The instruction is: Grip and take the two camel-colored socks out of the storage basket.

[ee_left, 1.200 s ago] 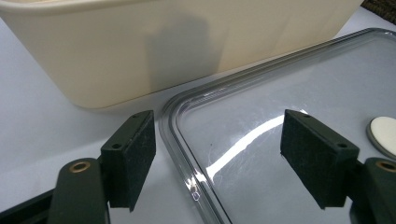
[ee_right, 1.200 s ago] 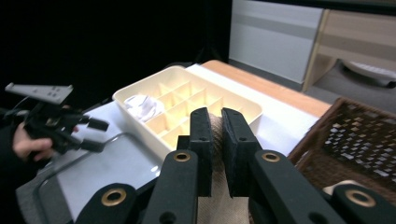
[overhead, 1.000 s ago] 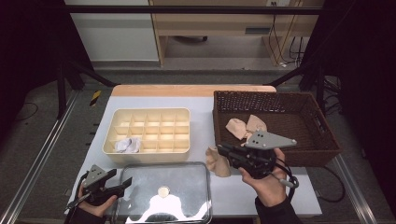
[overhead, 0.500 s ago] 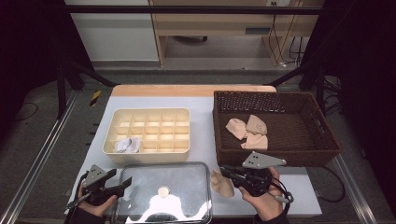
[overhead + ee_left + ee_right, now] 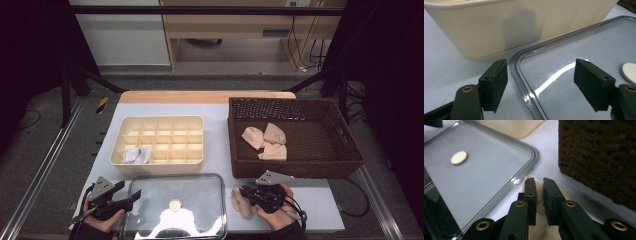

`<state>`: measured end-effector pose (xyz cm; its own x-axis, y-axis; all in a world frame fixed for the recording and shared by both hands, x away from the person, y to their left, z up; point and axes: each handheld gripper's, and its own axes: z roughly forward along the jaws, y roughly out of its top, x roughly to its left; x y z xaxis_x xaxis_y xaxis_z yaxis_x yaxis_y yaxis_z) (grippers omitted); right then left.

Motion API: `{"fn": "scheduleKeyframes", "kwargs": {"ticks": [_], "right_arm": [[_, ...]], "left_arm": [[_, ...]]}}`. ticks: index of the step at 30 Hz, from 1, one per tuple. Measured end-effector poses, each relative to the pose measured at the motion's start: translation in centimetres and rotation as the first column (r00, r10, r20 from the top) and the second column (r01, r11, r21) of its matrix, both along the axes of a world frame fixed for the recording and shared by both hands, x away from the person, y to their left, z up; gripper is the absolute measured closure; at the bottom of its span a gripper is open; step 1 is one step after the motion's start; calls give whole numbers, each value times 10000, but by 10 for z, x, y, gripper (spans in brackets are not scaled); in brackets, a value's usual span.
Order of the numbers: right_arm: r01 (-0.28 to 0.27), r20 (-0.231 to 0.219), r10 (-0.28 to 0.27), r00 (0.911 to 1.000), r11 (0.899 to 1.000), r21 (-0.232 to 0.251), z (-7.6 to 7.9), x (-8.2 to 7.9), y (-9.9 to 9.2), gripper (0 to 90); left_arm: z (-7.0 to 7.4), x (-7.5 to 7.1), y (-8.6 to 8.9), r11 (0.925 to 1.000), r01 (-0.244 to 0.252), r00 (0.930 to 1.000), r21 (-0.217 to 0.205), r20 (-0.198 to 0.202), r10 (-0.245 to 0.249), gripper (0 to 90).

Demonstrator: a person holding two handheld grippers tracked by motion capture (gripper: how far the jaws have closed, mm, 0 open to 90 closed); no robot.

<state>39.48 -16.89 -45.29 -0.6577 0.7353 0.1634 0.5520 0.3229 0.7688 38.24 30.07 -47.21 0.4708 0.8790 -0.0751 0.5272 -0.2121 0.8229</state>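
My right gripper (image 5: 248,196) is shut on a beige, mesh-like cloth piece (image 5: 241,205) that rests low on the white table, just right of a clear lid (image 5: 175,200). In the right gripper view the fabric (image 5: 539,192) shows squeezed between the two pads of the gripper (image 5: 539,197), beside the lid's rounded corner (image 5: 531,155). My left gripper (image 5: 131,196) stands open at the lid's left edge. In the left gripper view this gripper (image 5: 541,85) straddles the lid's rim (image 5: 520,72), one pad over the table and one over the lid, with nothing pinched.
A cream compartment tray (image 5: 156,120) holds a crumpled white item (image 5: 136,155) in a front cell. A dark wicker basket (image 5: 295,167) at the right holds three more beige pieces (image 5: 265,140). The lid has a round white disc (image 5: 175,205) at its middle.
My right gripper has come down and toward the person from the basket's front edge, bringing the beige piece to the table beside the lid. The left gripper has stayed put.
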Motion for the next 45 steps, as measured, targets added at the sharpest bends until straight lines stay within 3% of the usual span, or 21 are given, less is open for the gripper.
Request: {"fn": "scheduleKeyframes", "kwargs": {"ticks": [4,7,12,15,19,26,31,45], "right_arm": [[-25,-159,22,9999,9999,-142,-11,2,4,793],[-78,-40,77,10000,9998,-172,-12,3,5,761],[17,265,-22,9996,9999,159,-2,1,0,714],[131,687,-161,9975,9989,444,10,0,-4,686],[232,1243,-288,9918,9987,458,24,-2,-11,664],[622,1761,-760,9814,9947,824,47,-3,-27,645],[987,2176,-1180,9689,9903,976,65,1,-38,606],[2044,2447,-2205,9442,9748,896,90,34,-46,528]], "left_arm": [[0,0,0,10000,11,10000,38,-19,-11,266],[0,0,0,10000,-15,10000,24,-6,15,266],[-1,1,0,10000,-8,10000,46,-70,8,265],[-1,1,0,10000,-24,10000,37,-74,24,265],[-1,1,0,10000,-30,10000,43,-79,30,265],[-1,1,0,9999,-10,9999,100,-100,11,264],[-1,1,0,10000,-58,9999,71,-113,59,263],[-5,4,2,9988,-311,9995,383,-41,313,252]]}}
